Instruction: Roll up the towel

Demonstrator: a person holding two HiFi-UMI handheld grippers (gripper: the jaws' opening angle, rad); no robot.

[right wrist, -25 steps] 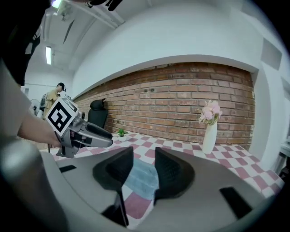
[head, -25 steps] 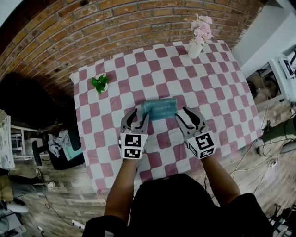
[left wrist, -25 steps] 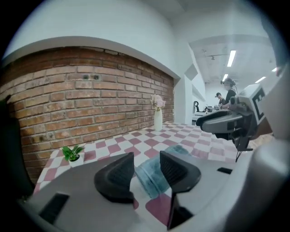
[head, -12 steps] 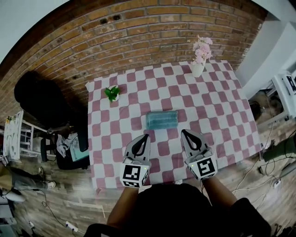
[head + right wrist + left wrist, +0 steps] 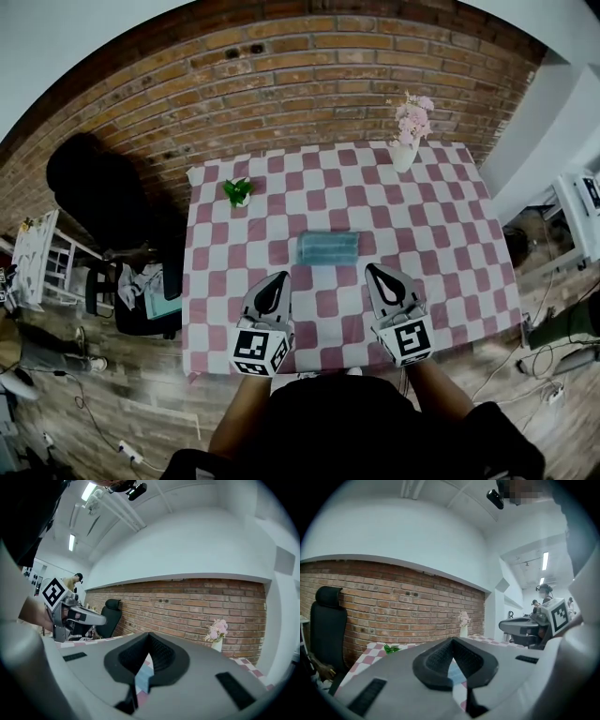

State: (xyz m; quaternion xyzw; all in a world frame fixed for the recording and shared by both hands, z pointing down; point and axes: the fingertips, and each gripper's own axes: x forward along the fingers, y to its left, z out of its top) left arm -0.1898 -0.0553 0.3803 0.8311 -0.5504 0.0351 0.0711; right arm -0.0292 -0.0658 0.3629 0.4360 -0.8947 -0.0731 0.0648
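My left tool [image 5: 278, 279] and my right tool [image 5: 373, 271] were held side by side over the near part of the table [image 5: 441, 216], with a gap between them. Each had its jaws pressed together and held nothing. The towel [image 5: 328, 248], a pale blue roll, lay on the pink-and-white checked cloth near the middle of the table, its length running from left to right. It sat beyond the tips of both tools, roughly between the lines they pointed along, and touched neither. In each gripper view a strip of it showed low down, just past the closed jaws. Farther back, a small green plant [image 5: 238, 191] stood toward the left and a white vase of pink flowers [image 5: 406, 150] stood near the far right corner, both well apart from the towel.
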